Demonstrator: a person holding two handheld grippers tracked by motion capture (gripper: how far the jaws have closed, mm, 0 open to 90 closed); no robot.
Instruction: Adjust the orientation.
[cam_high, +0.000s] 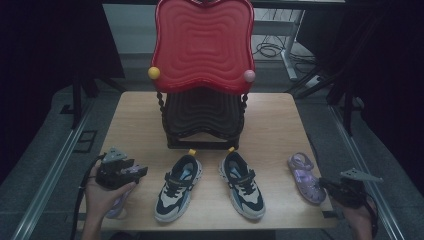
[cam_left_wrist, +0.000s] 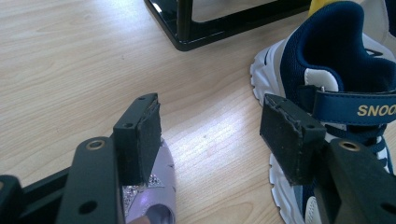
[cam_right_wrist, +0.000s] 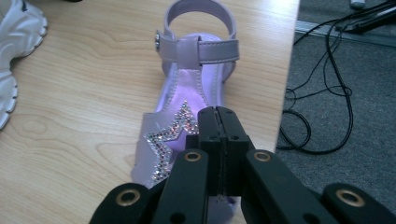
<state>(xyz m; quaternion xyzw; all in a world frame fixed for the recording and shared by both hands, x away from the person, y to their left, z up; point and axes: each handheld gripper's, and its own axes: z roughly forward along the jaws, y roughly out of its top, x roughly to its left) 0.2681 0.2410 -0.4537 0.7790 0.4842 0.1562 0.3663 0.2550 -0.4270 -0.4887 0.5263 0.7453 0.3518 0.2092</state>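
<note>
Grippers, two, hand-held at the near table edge. Left gripper: jaws wide apart, nothing between them, hovering over a purple sandal at the near left corner. Right gripper: jaws pressed together, holding nothing, poised above the star-studded toe of a second purple sandal lying flat near the right edge.
Table: light wood.
Red tray: upright on a black rack, centre rear.
Sneakers, pair: left one, right one, side by side before the rack.
</note>
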